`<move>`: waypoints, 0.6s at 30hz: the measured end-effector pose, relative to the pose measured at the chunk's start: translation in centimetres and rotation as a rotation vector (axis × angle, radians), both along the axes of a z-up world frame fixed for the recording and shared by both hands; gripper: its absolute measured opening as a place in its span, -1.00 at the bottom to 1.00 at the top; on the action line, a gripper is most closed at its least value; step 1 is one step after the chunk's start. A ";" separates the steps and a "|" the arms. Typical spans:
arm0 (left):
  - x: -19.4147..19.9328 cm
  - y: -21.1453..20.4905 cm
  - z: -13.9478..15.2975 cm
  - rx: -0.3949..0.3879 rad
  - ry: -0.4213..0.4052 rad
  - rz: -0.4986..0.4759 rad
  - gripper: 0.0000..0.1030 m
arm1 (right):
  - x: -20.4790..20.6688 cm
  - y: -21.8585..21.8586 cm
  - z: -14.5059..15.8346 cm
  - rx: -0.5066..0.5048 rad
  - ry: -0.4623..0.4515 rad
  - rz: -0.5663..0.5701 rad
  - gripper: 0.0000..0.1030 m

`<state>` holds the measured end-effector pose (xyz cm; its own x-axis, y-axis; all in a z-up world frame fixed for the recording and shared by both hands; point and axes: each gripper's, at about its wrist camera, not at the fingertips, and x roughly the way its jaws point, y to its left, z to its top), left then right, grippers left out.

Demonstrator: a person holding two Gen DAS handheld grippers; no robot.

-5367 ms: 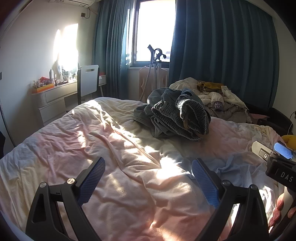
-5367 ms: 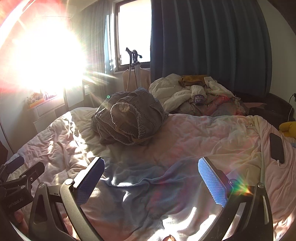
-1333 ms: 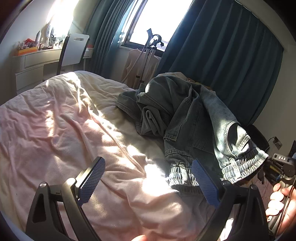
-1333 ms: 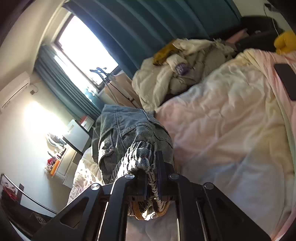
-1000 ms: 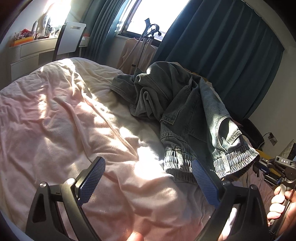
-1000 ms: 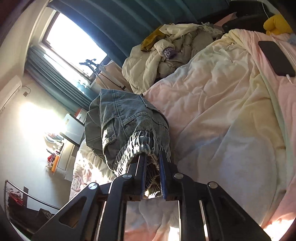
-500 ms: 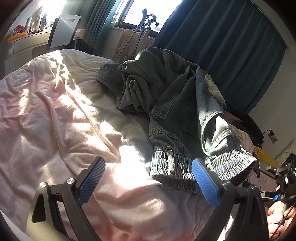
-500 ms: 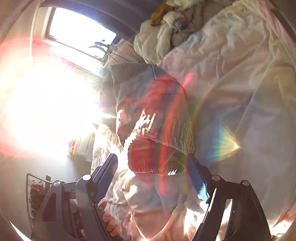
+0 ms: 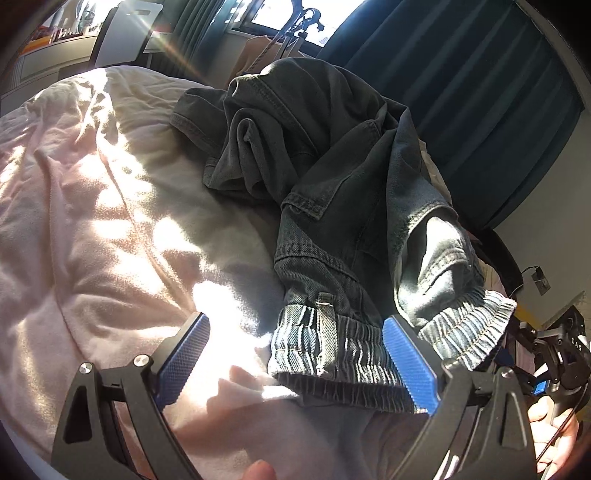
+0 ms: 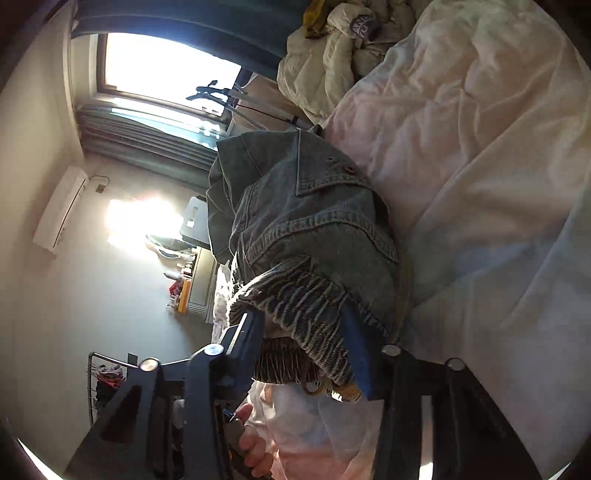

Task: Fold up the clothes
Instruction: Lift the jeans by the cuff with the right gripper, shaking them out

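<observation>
Grey-blue denim trousers (image 9: 325, 155) with an elastic waistband (image 9: 332, 350) lie crumpled on the pink duvet (image 9: 92, 221). My left gripper (image 9: 295, 354) is open, low over the bed, its right finger beside the waistband. My right gripper (image 10: 303, 332) is rolled sideways with its jaws apart around a bunched part of the waistband (image 10: 295, 295); the cloth sits between the fingers but is not pinched. The trousers also fill the middle of the right wrist view (image 10: 303, 206). The right gripper shows at the far right of the left wrist view (image 9: 554, 354).
A pile of cream and yellow clothes (image 10: 332, 48) lies at the far side of the bed. Dark teal curtains (image 9: 480, 92) hang behind. A white chair (image 9: 129, 33) and a desk stand by the window. A tripod (image 10: 236, 96) stands near the window.
My right gripper, shut on the waistband a second ago, has opened and eased slightly closed around it. The trousers have been dragged nearer to my left gripper, which has stayed open.
</observation>
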<state>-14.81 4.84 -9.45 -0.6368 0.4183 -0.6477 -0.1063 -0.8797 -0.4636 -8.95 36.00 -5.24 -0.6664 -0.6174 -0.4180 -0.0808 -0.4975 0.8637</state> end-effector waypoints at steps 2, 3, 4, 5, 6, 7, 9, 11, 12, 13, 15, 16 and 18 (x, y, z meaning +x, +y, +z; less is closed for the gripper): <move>0.1 0.1 -0.1 0.003 -0.008 -0.007 0.86 | 0.4 0.9 0.6 0.001 0.029 -0.030 -0.79; 0.2 0.1 -0.1 0.003 -0.010 -0.013 0.86 | 0.6 1.6 1.0 0.009 0.038 -0.053 -0.80; 0.3 0.1 0.0 0.002 -0.010 -0.019 0.86 | 0.9 2.3 1.2 0.012 0.044 -0.077 -0.81; 0.4 0.2 0.0 0.001 -0.010 -0.024 0.86 | 1.1 3.1 1.5 0.015 0.049 -0.100 -0.84; 0.6 0.2 0.1 -0.001 -0.010 -0.029 0.86 | 1.2 3.8 1.7 0.014 0.049 -0.123 -0.86; 0.7 0.2 0.3 0.001 -0.007 -0.034 0.86 | 1.4 4.7 1.7 0.012 0.046 -0.151 -0.87; 0.9 0.1 0.7 0.008 0.003 -0.039 0.86 | 1.5 6.5 1.3 -0.008 0.023 -0.209 -0.87; 1.2 0.0 1.2 0.017 0.016 -0.040 0.86 | 1.5 8.3 0.6 -0.040 -0.014 -0.266 -0.87; 1.3 -0.1 1.4 0.022 0.022 -0.040 0.86 | 1.7 9.2 0.0 -0.055 -0.042 -0.286 -0.87; 1.4 -0.2 1.5 0.029 0.027 -0.040 0.86 | 1.6 9.8 -0.5 -0.061 -0.075 -0.303 -0.87; 1.6 -0.5 1.8 0.041 0.037 -0.041 0.86 | 1.7 10.6 -1.4 -0.052 -0.132 -0.322 -0.87; 1.7 -0.6 1.8 0.050 0.041 -0.041 0.86 | 1.8 10.8 -1.6 -0.045 -0.148 -0.325 -0.87; 1.7 -1.0 1.7 0.066 0.040 -0.041 0.86 | 1.9 10.8 -1.4 -0.020 -0.162 -0.326 -0.87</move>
